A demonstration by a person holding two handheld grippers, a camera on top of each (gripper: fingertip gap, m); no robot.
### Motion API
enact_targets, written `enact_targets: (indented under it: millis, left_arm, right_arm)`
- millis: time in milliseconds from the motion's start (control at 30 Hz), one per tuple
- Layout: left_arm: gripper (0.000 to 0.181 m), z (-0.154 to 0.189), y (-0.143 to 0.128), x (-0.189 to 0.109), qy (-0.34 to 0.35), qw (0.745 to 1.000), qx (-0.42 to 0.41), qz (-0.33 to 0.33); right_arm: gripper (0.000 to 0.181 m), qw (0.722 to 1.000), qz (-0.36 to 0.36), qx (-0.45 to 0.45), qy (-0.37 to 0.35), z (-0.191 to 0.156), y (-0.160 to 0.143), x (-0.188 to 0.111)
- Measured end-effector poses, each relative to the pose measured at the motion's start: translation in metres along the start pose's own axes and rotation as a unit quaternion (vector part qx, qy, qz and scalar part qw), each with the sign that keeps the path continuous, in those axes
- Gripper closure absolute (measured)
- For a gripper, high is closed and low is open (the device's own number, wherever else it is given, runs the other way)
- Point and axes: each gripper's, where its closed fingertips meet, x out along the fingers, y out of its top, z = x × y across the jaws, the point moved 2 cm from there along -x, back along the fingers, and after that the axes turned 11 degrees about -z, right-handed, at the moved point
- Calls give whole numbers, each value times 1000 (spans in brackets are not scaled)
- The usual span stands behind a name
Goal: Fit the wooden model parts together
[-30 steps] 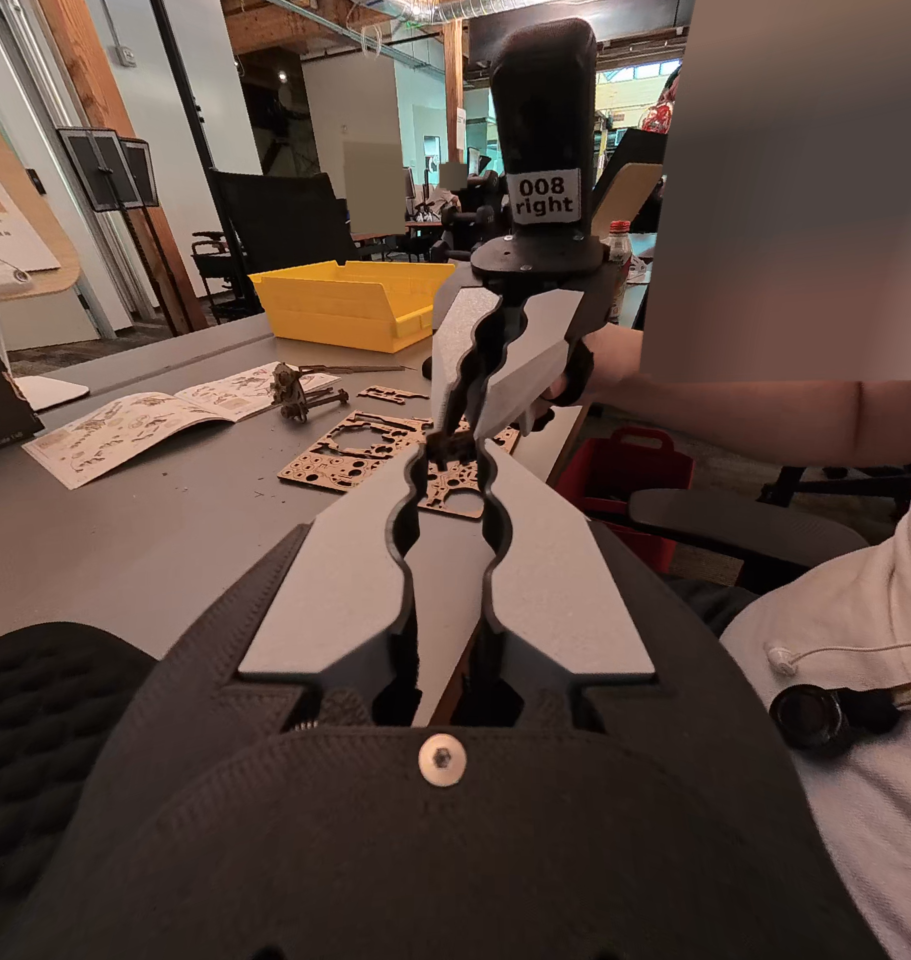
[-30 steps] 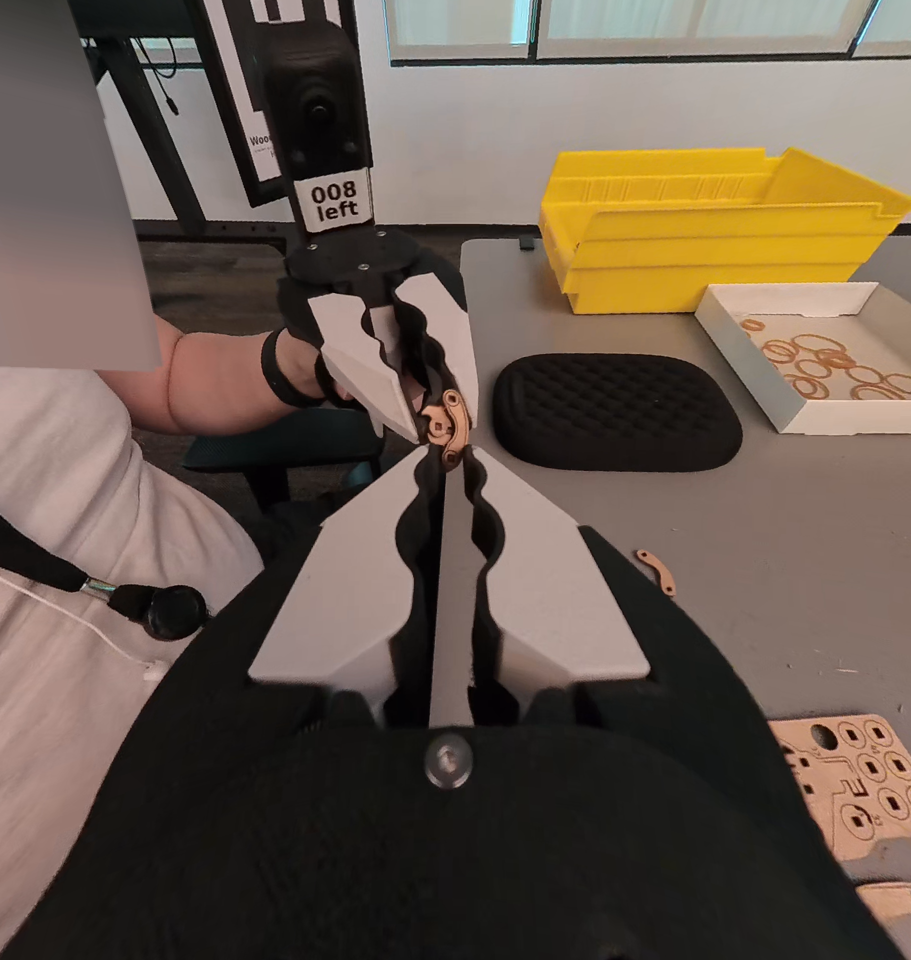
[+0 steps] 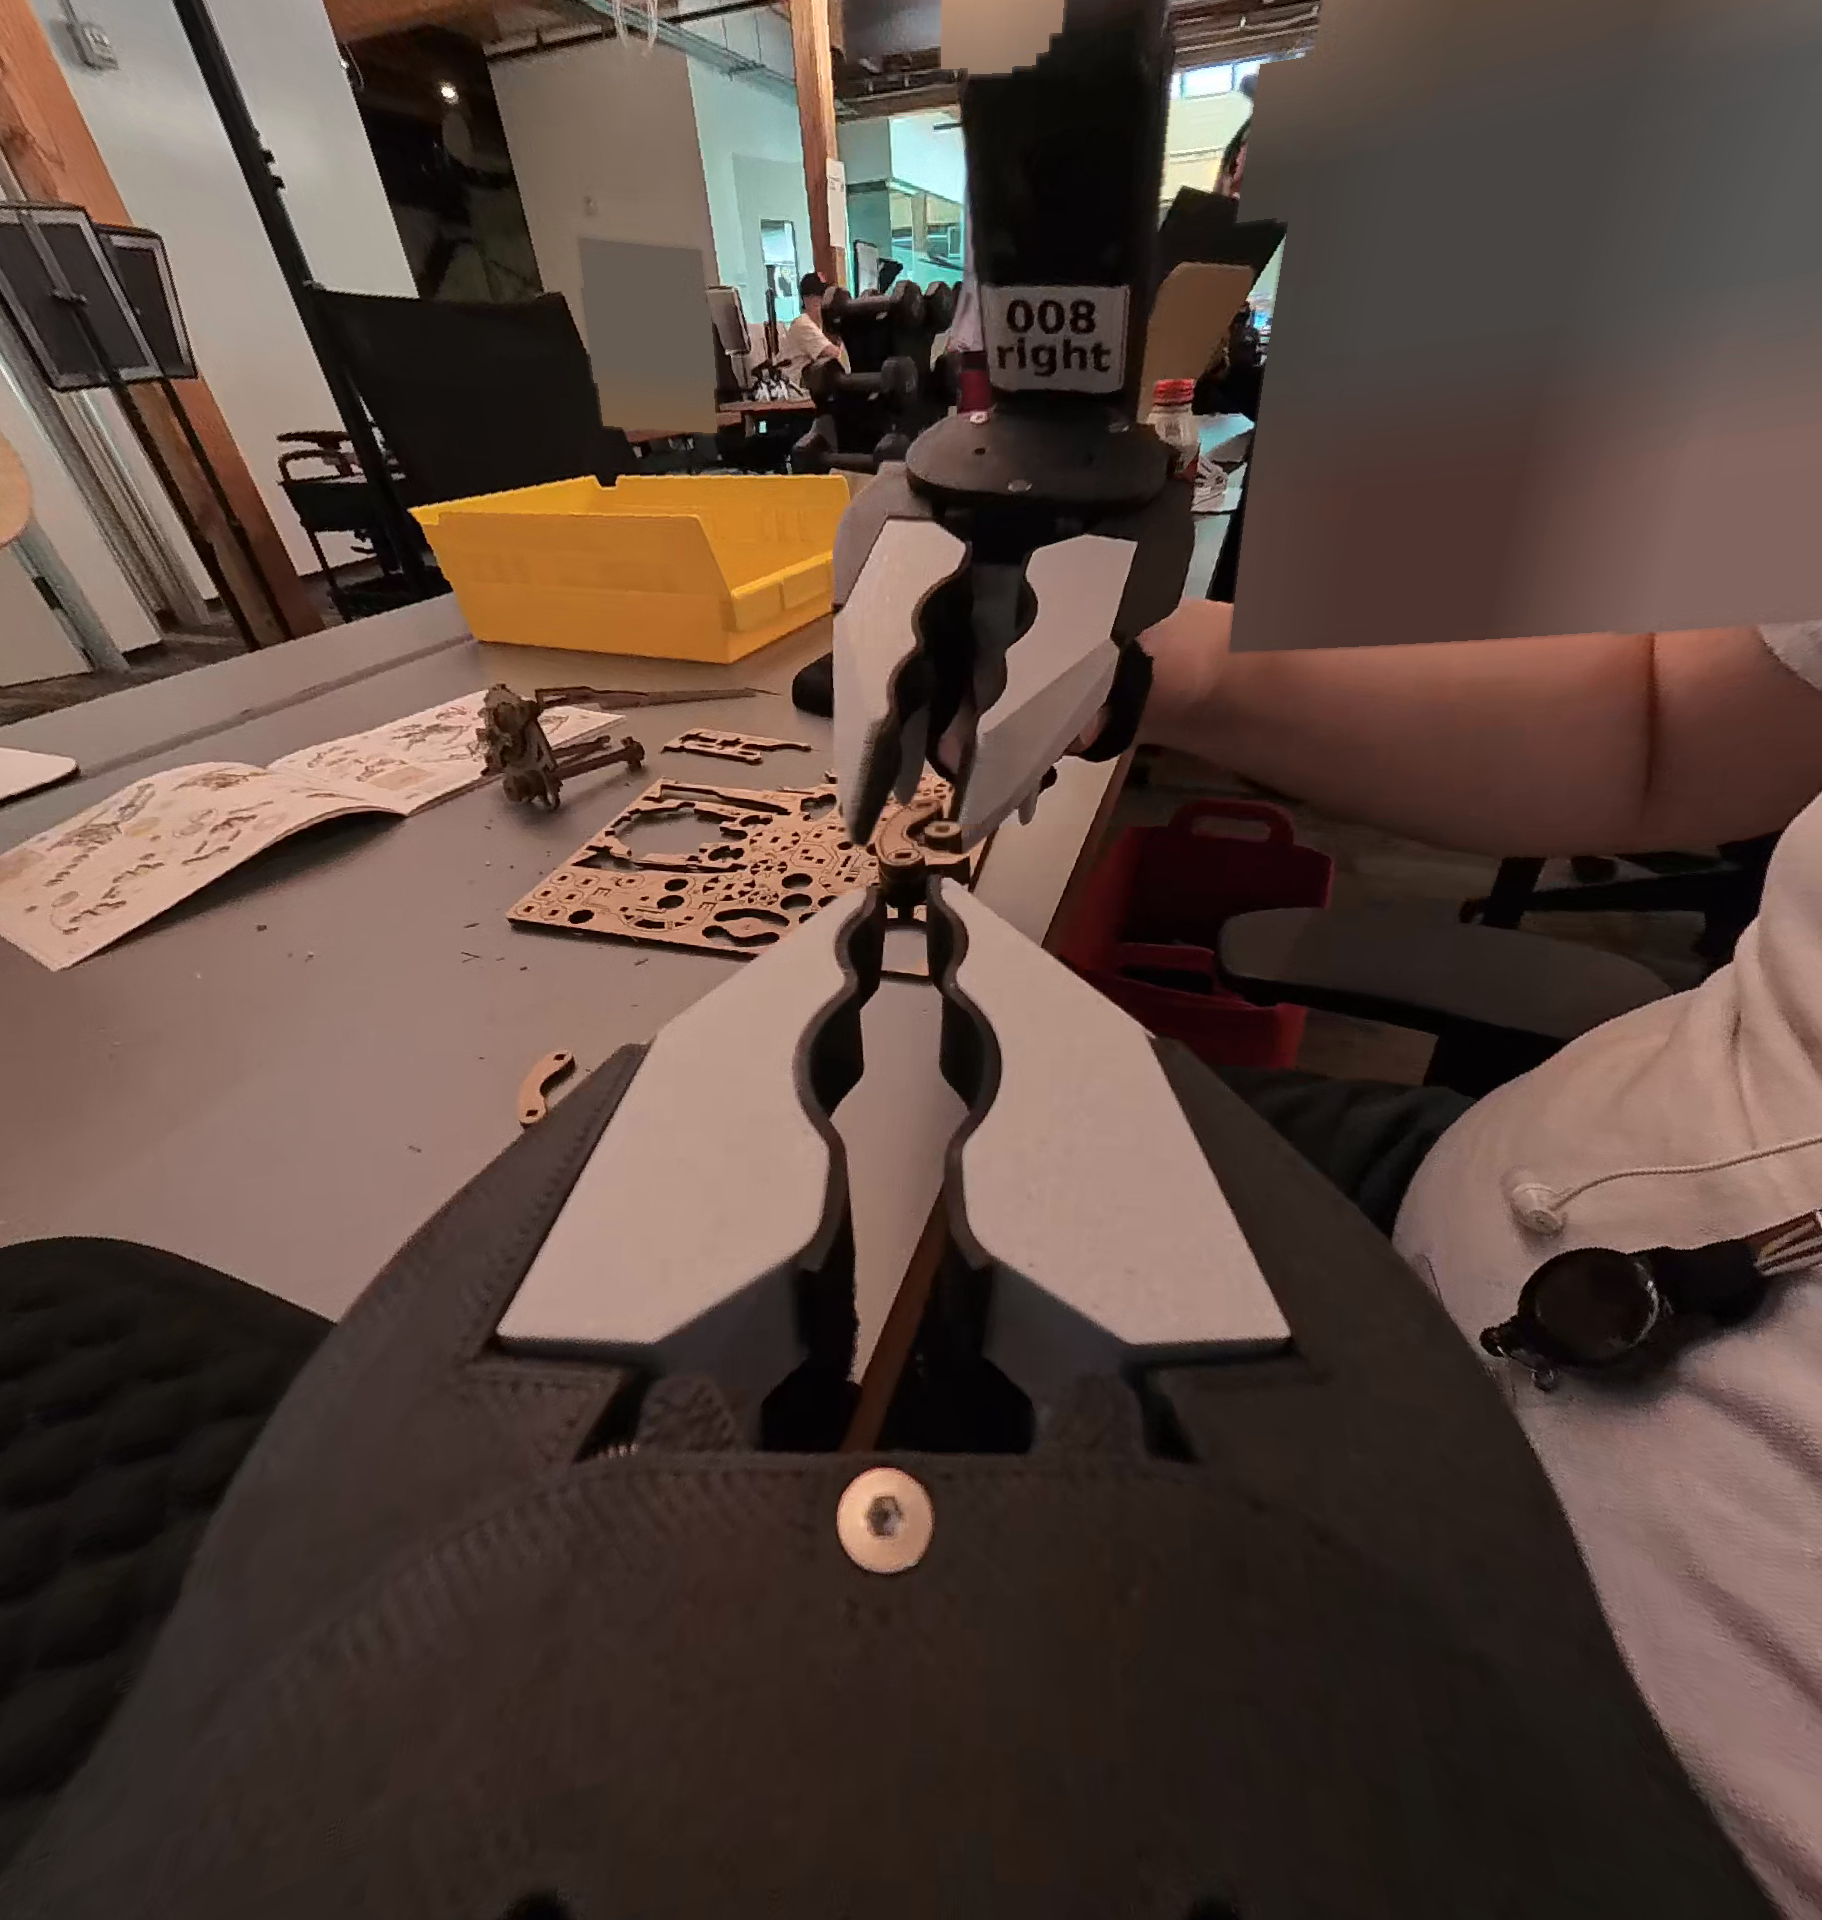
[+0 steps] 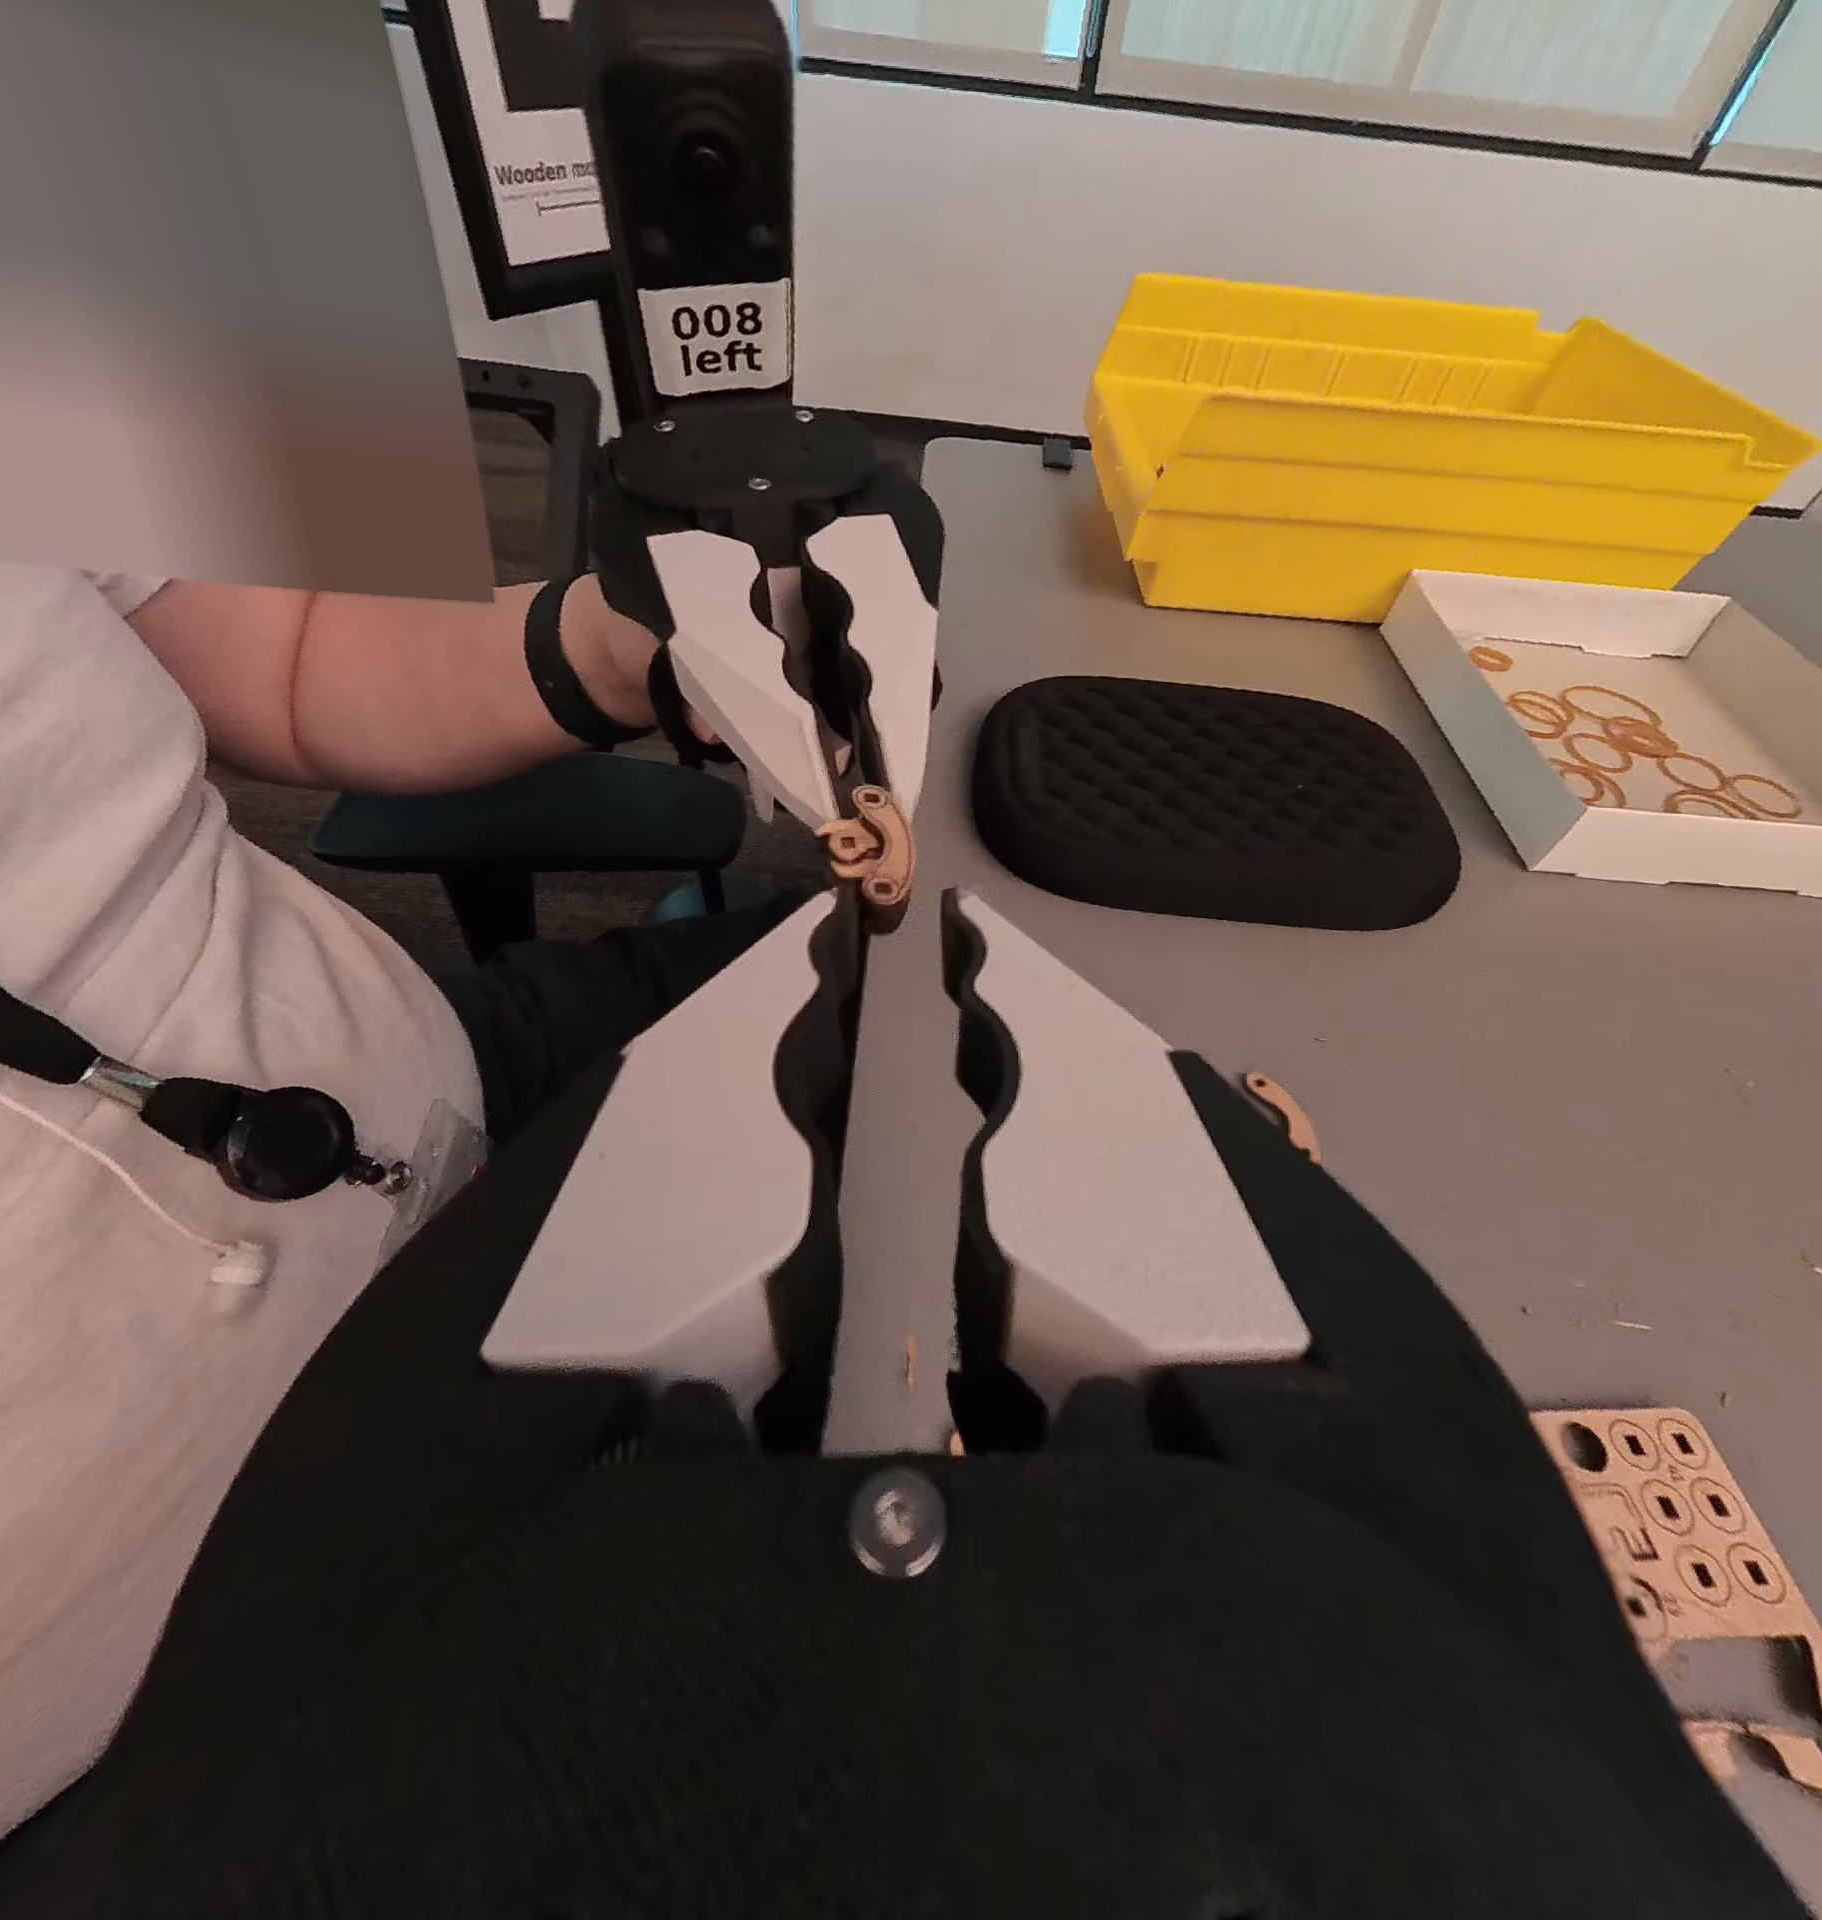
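A small tan wooden part (image 4: 871, 842), made of curved links with holes, is held in the air over the table's near edge. My left gripper (image 3: 902, 894) is shut on it; in the right wrist view the left gripper (image 4: 845, 800) shows opposite, pinching the part at its tips. My right gripper (image 4: 894, 902) is open, its jaws a small gap apart, with its left fingertip (image 4: 829, 914) beside the part's lower end. In the left wrist view the right gripper (image 3: 928, 821) stands tip to tip with mine, around the part (image 3: 912, 831).
On the grey table (image 3: 263, 1039) lie a punched wooden sheet (image 3: 699, 873), an open booklet (image 3: 211, 821), a partly built model (image 3: 522, 743), a loose curved piece (image 4: 1286, 1117), a black pad (image 4: 1213, 800), a yellow bin (image 4: 1406, 488) and a white tray of rings (image 4: 1613, 748). Left and right tips are no more than a few centimetres apart.
My right gripper was shut on the wooden part and has opened its jaws, letting go. My left gripper still holds the part.
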Motion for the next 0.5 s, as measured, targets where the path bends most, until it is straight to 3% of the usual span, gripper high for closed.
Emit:
enact_targets:
  millis: [500]
  left_arm:
    - [176, 0, -14, 7, -1, 1000, 2, -29]
  right_arm:
    - [175, 1000, 0, 25, 16, 0, -18, 6]
